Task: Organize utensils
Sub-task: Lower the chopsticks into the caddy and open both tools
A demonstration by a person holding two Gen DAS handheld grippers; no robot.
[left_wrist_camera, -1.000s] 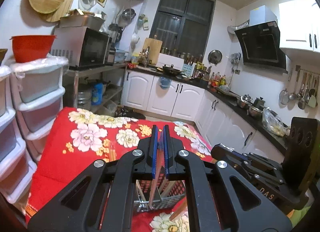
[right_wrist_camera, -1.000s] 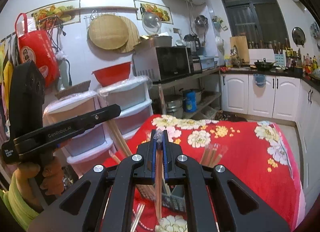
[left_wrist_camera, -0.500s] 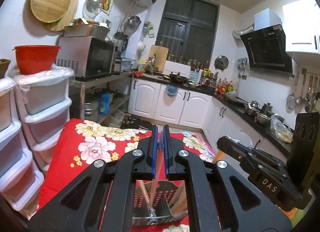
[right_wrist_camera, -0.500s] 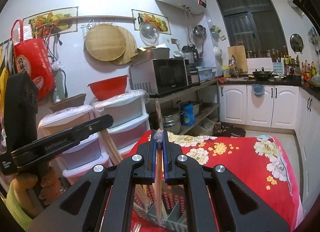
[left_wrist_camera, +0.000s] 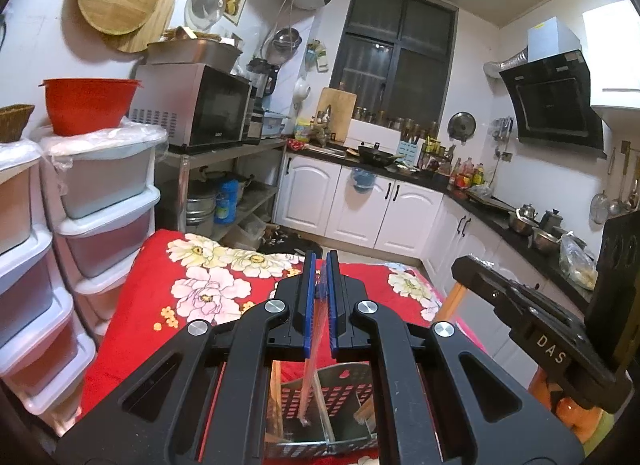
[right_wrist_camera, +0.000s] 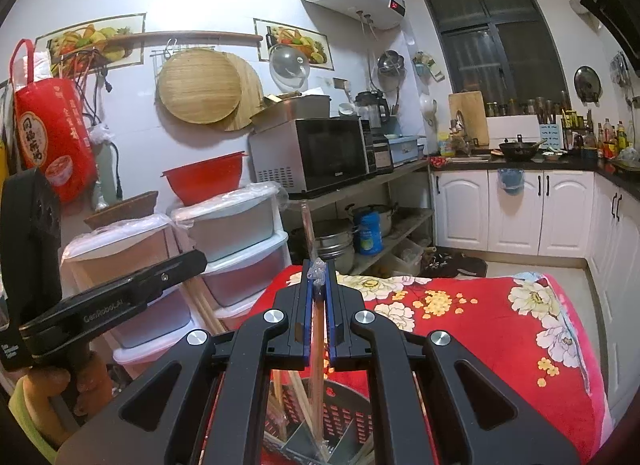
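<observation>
A perforated metal utensil holder [left_wrist_camera: 340, 405] with dividers stands on the red floral cloth [left_wrist_camera: 160, 305], right below both grippers; it also shows in the right wrist view [right_wrist_camera: 340, 417]. My left gripper [left_wrist_camera: 319, 261] is shut on plastic-wrapped chopsticks [left_wrist_camera: 310, 369] whose lower end hangs inside the holder. My right gripper [right_wrist_camera: 318, 265] is shut on wrapped chopsticks [right_wrist_camera: 316, 365] that reach down into the holder and stick up above the jaws. More chopsticks [right_wrist_camera: 294, 389] lean in the holder.
White plastic drawer stacks [left_wrist_camera: 108, 201] stand along the left edge of the table, a red basin [left_wrist_camera: 86, 105] on top. The other gripper [left_wrist_camera: 540, 341] is close on the right. White cabinets and a counter [left_wrist_camera: 380, 193] stand beyond the table.
Both grippers have tilted up and drawn nearer over the holder. The chopsticks now hang down into the holder's compartments. Both grips stay shut.
</observation>
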